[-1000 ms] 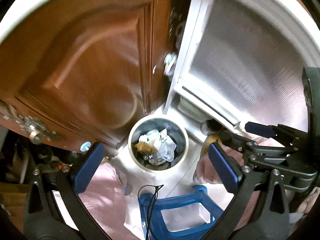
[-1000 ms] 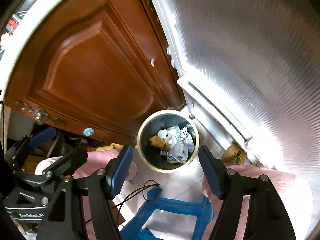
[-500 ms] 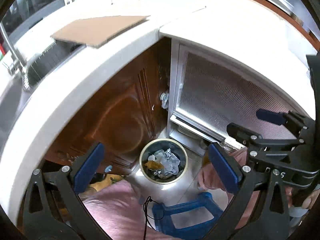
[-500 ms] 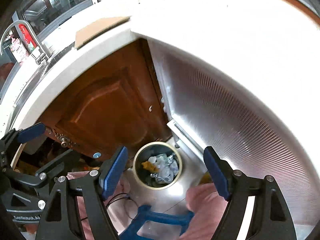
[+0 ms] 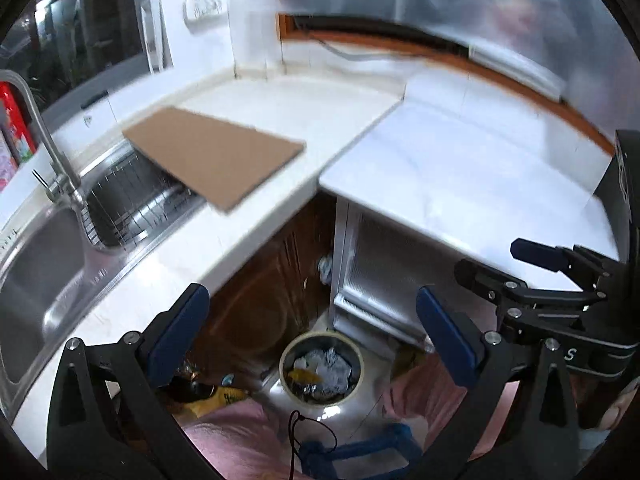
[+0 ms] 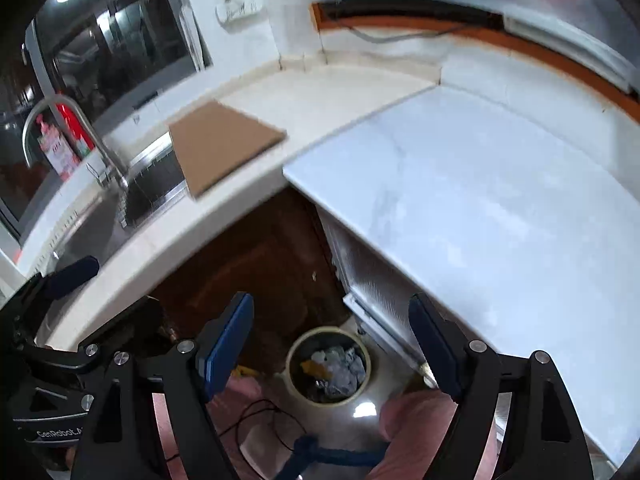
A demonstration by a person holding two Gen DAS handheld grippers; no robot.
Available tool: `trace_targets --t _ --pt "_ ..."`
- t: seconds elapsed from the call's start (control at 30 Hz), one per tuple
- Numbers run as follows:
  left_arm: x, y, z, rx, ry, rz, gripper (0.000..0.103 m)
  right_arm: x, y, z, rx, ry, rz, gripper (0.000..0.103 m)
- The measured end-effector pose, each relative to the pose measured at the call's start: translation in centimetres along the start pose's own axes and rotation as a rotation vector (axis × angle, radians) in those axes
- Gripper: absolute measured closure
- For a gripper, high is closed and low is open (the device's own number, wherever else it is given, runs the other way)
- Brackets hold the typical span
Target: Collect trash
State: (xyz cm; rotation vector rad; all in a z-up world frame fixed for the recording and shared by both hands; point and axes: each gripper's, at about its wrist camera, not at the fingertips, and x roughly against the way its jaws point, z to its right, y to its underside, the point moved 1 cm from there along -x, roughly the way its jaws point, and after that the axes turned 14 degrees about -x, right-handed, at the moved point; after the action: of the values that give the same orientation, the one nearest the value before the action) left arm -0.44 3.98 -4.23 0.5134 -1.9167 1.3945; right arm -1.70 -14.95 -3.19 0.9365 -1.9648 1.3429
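With both the left gripper (image 5: 312, 336) and the right gripper (image 6: 332, 340) spread wide and empty above the bin (image 5: 321, 368) of trash on the floor, we should scan the counter (image 6: 480, 200) slowly for leftover scraps.

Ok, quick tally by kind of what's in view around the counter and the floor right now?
Hand-held grippers: 2, left hand-held gripper and right hand-held gripper, both open with nothing between the fingers
Trash bin: 1, on the floor, holding crumpled trash
Cardboard sheet: 1, partly overhanging the sink
Faucet: 1
Sink: 1
Blue stool: 1
Total: 7
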Motion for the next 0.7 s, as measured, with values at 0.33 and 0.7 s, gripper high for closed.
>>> trace_targets --t 0.33,0.7 --pt "6.6 -4.9 -0.5 0.027 -0.130 0.118 0.000 9.5 -4.5 -1.8 -0.050 -0.025 0.168 0.020" --pt "7.4 -6.4 -1.5 0.069 -0.134 0.123 0.000 14.0 -5.6 -2.4 -0.060 -0.041 0.234 0.020"
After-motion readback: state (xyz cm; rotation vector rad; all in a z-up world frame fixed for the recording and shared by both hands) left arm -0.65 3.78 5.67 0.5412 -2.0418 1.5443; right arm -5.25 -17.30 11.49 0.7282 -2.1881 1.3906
